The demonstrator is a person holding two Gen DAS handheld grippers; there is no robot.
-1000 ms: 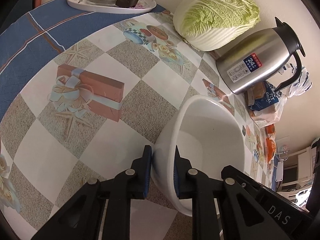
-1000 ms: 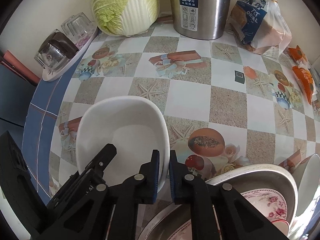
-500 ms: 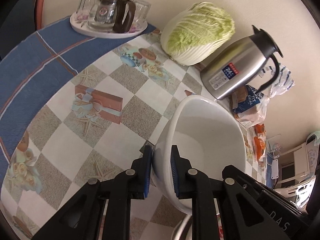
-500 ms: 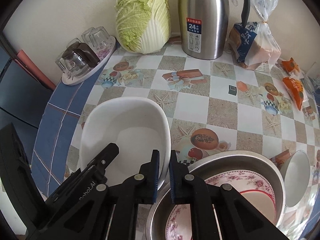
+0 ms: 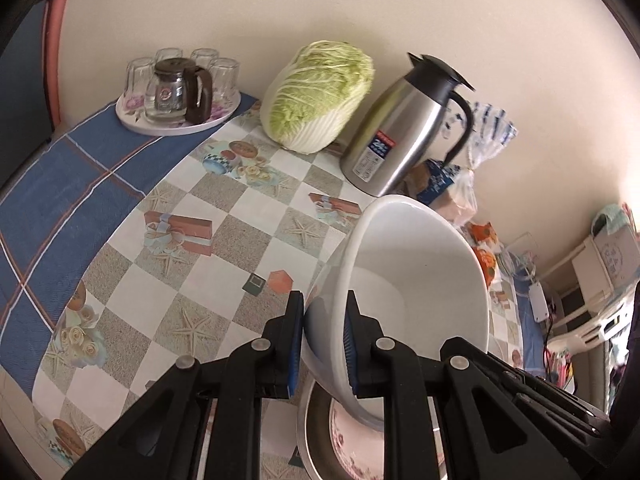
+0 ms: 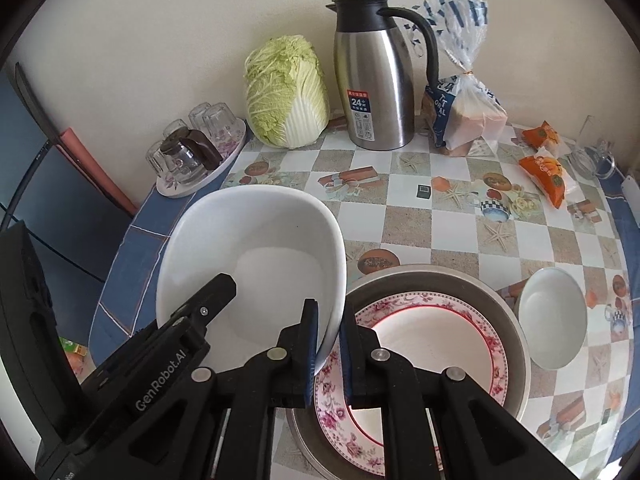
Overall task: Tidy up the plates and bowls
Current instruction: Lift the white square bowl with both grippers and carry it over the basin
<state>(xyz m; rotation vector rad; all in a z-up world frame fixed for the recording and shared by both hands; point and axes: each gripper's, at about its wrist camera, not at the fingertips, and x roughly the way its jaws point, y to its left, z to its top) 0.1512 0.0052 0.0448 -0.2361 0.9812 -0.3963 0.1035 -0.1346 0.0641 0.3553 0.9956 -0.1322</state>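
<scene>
Large white bowl (image 6: 256, 256): you hold it in the air with both grippers, tilted, over the left part of the metal basin and the blue edge of the tablecloth.
Left gripper (image 5: 322, 340): your fingers are clamped on the bowl's rim — one pad outside the wall, one inside.
Right gripper (image 6: 328, 344): clenched on the opposite rim, pads pinching the thin white wall between them.
Metal basin (image 6: 516, 320): it sits on the table below and to the right of the bowl, holding a plate with a pink floral border (image 6: 424, 344).
Small white bowl (image 6: 554, 316): it rests just beside the basin's right edge, tilted.
Table (image 5: 168, 296): covered in a checked, patterned cloth with a blue border.
Along the wall: a tray of upturned glasses with a glass jug (image 5: 176, 96), a napa cabbage (image 5: 316, 96), a steel thermal carafe (image 6: 374, 80), a bagged loaf of bread (image 6: 466, 108) — all well apart from the lifted bowl.
</scene>
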